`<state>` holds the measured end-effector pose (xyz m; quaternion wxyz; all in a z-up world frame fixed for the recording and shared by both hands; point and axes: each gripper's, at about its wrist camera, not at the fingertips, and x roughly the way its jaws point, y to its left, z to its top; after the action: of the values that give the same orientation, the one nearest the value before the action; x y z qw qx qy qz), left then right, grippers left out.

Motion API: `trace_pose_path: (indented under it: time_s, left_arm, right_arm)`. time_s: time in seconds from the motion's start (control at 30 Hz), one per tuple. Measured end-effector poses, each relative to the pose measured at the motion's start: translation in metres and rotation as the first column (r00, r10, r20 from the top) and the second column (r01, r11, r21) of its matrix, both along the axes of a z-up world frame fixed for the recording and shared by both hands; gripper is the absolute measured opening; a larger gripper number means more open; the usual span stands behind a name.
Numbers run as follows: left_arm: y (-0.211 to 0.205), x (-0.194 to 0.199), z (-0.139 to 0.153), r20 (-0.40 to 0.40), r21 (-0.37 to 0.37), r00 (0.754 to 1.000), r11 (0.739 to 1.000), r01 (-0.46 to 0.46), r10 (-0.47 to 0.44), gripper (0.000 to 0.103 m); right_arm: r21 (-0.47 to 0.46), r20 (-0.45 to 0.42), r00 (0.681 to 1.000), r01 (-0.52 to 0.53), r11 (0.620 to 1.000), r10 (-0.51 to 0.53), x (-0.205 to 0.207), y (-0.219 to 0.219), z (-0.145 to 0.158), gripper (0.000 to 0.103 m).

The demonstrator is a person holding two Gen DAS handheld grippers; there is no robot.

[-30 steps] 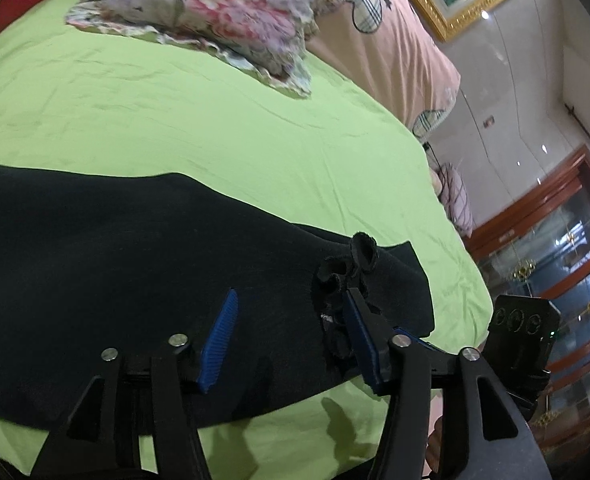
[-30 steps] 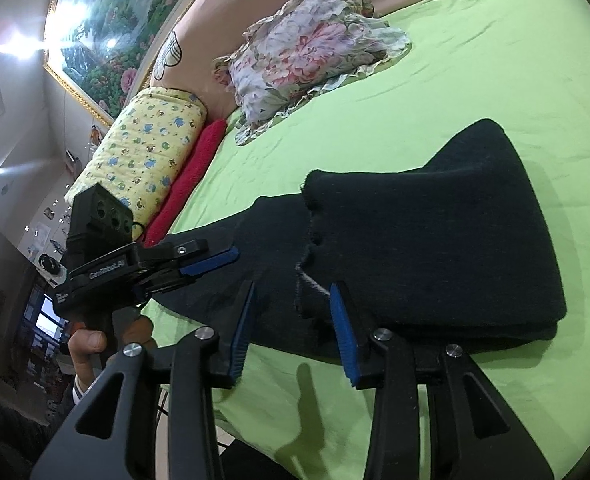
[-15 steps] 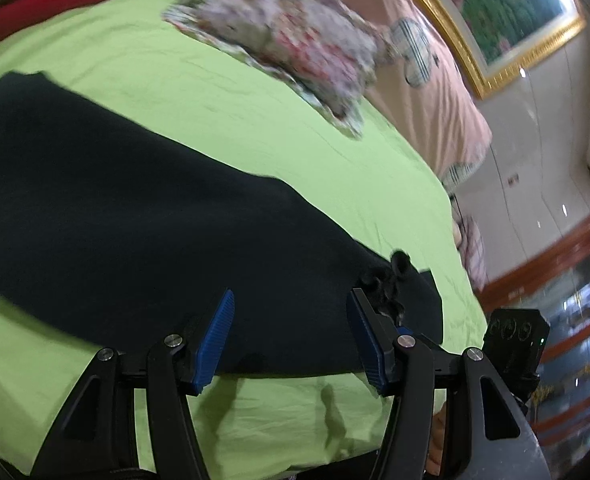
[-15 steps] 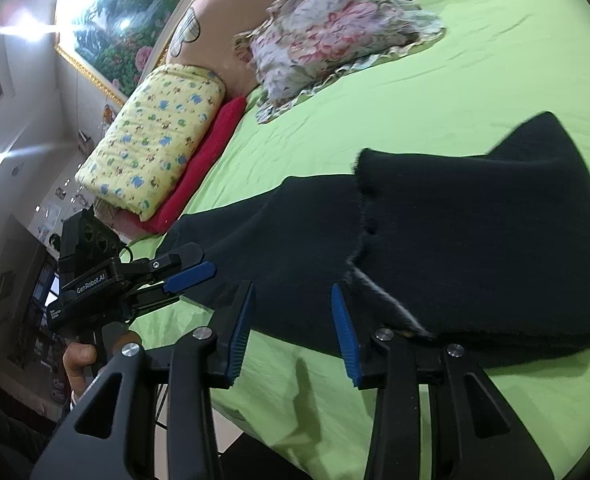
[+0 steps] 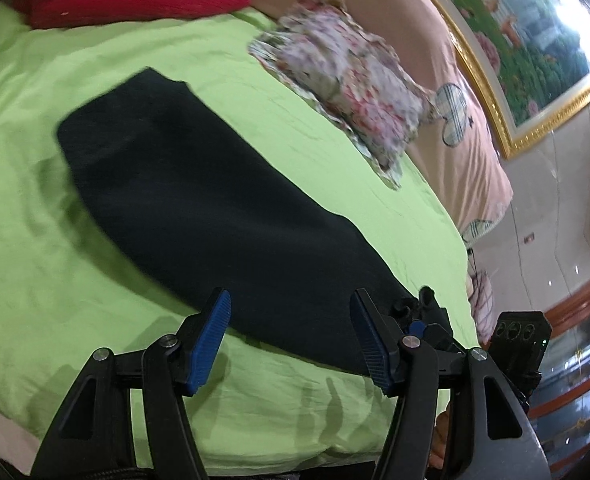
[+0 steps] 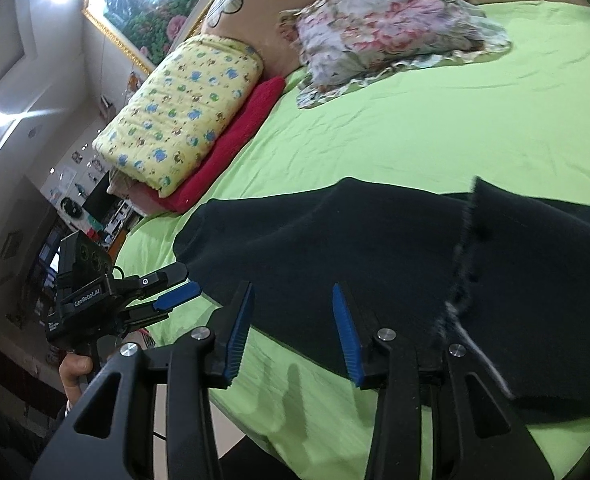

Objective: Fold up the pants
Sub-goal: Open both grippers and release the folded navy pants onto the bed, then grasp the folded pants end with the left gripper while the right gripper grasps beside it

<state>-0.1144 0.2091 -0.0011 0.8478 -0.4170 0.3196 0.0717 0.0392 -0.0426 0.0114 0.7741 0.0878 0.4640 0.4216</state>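
The black pants (image 5: 215,200) lie flat on the green bed sheet (image 5: 23,264), one end folded over onto the rest (image 6: 535,280). My left gripper (image 5: 289,334) is open and empty, hovering over the pants' near edge. My right gripper (image 6: 293,328) is open and empty, over the near edge of the pants close to the fold. The left gripper also shows in the right wrist view (image 6: 175,286), open, beside the pants' left end. The right gripper's body shows at the right in the left wrist view (image 5: 519,332).
A floral pillow (image 5: 355,80), a red cushion (image 5: 135,0) and a yellow patterned quilt (image 6: 183,108) lie at the bed's head by a pink headboard (image 5: 467,136). The bed's near edge (image 5: 255,448) runs just below both grippers.
Both grippers have swung left along the pants, away from the folded end. The pants' far left end has come into the left wrist view. Both grippers stay open.
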Motion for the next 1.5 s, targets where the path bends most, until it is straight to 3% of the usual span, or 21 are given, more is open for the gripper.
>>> trace_pose_path:
  time_s: [0.47, 1.03, 1.27, 1.5]
  left_arm:
    - [0.036, -0.042, -0.011, 0.031, -0.057, 0.99, 0.989, -0.135, 0.137, 0.065]
    - [0.07, -0.065, -0.034, 0.039, -0.147, 0.972, 0.963, -0.224, 0.232, 0.068]
    - [0.082, -0.057, -0.04, 0.042, -0.177, 0.966, 0.953, -0.245, 0.256, 0.069]
    - [0.087, -0.049, -0.051, 0.03, -0.214, 0.962, 0.942, -0.258, 0.271, 0.069]
  right_arm:
    - [-0.02, 0.018, 0.996, -0.084, 0.996, 0.085, 0.008, 0.049, 0.007, 0.045]
    - [-0.079, 0.037, 0.98, -0.194, 0.978, 0.197, 0.022, 0.115, 0.007, 0.047]
    - [-0.138, 0.066, 0.953, -0.286, 0.948, 0.297, 0.037, 0.162, 0.004, 0.054]
    - [-0.217, 0.117, 0.884, -0.421, 0.881, 0.452, 0.053, 0.225, -0.001, 0.055]
